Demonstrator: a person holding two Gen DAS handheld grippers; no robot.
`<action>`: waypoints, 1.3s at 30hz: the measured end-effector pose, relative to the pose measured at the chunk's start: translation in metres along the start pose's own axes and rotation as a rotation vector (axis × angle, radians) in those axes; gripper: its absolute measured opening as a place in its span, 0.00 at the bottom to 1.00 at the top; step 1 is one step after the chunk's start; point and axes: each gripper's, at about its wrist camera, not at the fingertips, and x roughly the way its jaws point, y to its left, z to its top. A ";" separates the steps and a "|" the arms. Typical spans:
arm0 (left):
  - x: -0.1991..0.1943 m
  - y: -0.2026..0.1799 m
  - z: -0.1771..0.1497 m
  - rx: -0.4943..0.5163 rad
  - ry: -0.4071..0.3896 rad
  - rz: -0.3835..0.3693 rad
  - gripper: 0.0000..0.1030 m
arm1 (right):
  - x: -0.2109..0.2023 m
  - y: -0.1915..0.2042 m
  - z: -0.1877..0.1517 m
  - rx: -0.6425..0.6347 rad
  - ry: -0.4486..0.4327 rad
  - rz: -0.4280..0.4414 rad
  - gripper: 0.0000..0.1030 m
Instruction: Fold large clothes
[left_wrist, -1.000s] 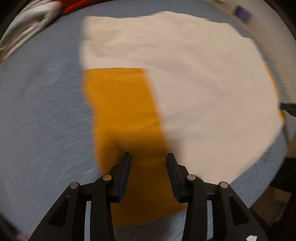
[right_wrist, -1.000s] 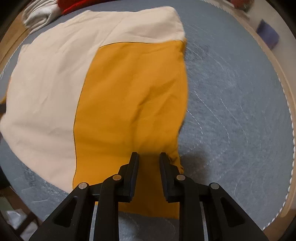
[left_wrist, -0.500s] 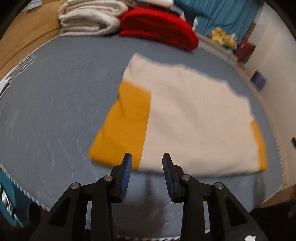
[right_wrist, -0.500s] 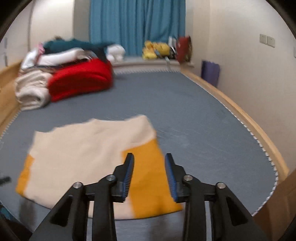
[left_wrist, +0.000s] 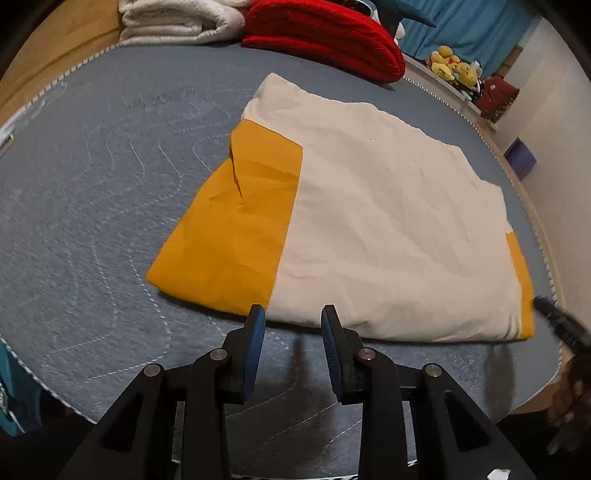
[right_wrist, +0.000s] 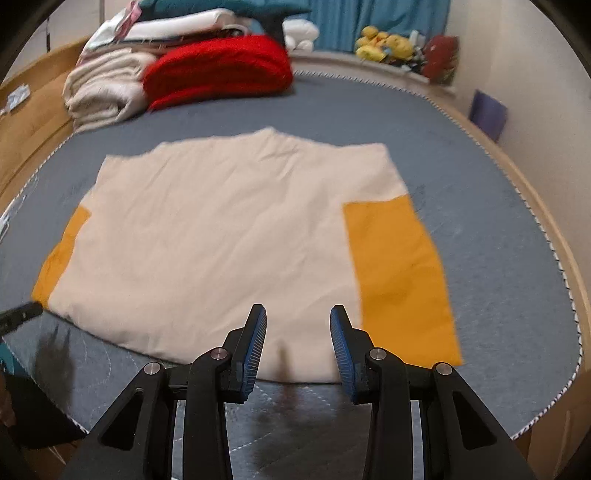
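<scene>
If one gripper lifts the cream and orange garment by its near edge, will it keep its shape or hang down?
The flat cream and orange cloth garment would probably hang down limp: its surface shows soft wrinkles. It looks thin and likely light for its size. The folded orange sleeve may fall open, since nothing holds it.

Both wrist cameras look steeply down from the bed's (left_wrist: 92, 192) near edge, left view angled toward its right side, right view straight up the bed, sharing the folded cream-and-orange garment (left_wrist: 388, 221) and red blanket (right_wrist: 218, 70).
</scene>
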 end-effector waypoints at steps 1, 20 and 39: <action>0.003 0.004 0.001 -0.035 0.012 -0.036 0.31 | 0.008 0.004 0.000 -0.013 0.019 0.007 0.36; 0.065 0.080 -0.008 -0.688 0.038 -0.389 0.46 | 0.037 -0.026 -0.008 0.130 0.152 0.015 0.36; 0.043 0.050 0.029 -0.505 -0.141 -0.354 0.09 | 0.000 0.045 0.019 -0.051 -0.070 0.143 0.36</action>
